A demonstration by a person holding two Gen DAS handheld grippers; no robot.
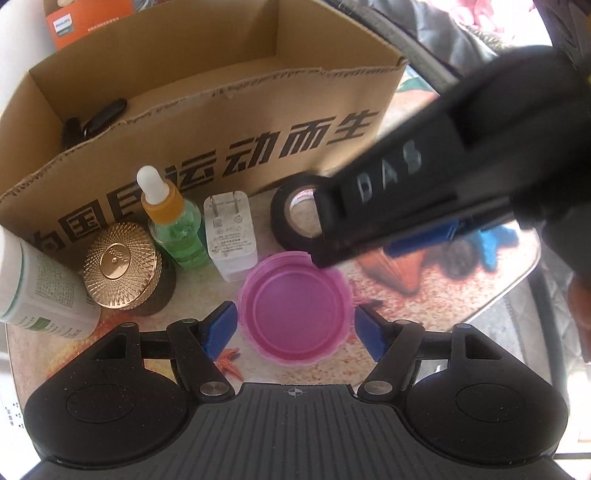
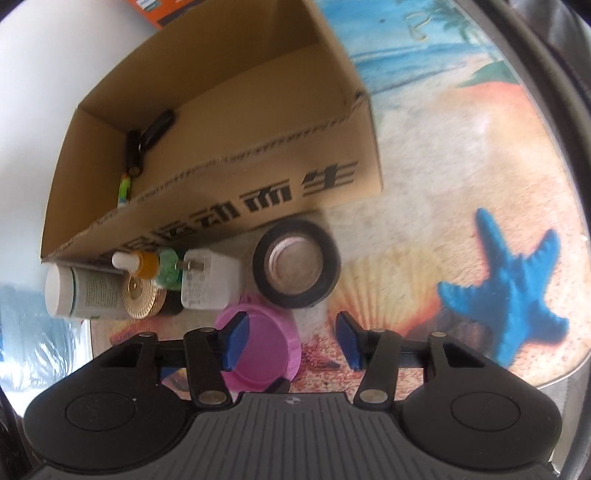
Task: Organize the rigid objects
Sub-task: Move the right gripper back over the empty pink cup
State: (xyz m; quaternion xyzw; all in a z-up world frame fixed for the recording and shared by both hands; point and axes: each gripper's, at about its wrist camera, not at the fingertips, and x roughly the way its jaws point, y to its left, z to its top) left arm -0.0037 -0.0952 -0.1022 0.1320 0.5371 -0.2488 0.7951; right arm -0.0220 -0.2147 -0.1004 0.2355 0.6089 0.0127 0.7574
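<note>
A table (image 2: 461, 122) topped with a glossy beach print of sand, shells and a blue starfish (image 2: 506, 291) carries an open brown cardboard box (image 1: 207, 110) with bold black Chinese lettering on its front wall. A white wall stands behind the box, and an orange printed carton (image 1: 88, 18) is cut off by the top of the left wrist view. Inside the box lie a few dark slender objects (image 1: 96, 120), too shadowed to identify. Along the box's front wall stand a white cylindrical bottle with green print (image 1: 40, 291) lying on its side, a gold faceted round jar lid (image 1: 120, 260), a clear green dropper bottle with an orange collar (image 1: 173, 218), a white plug-in charger (image 1: 229, 236) and a black roll of tape (image 2: 295, 262). A pink round plastic lid (image 1: 295, 314) rests rim-up on the table nearer the front edge. The left gripper (image 1: 295, 330) has its blue-padded fingers spread wide, one on either side of the pink lid; whether they touch it is unclear. The right gripper (image 2: 291, 341) is also spread wide and holds nothing, its left finger over the lid and the tape roll just ahead. In the left wrist view the right gripper's black body crosses the right side, blurred, hiding part of the tape.
</note>
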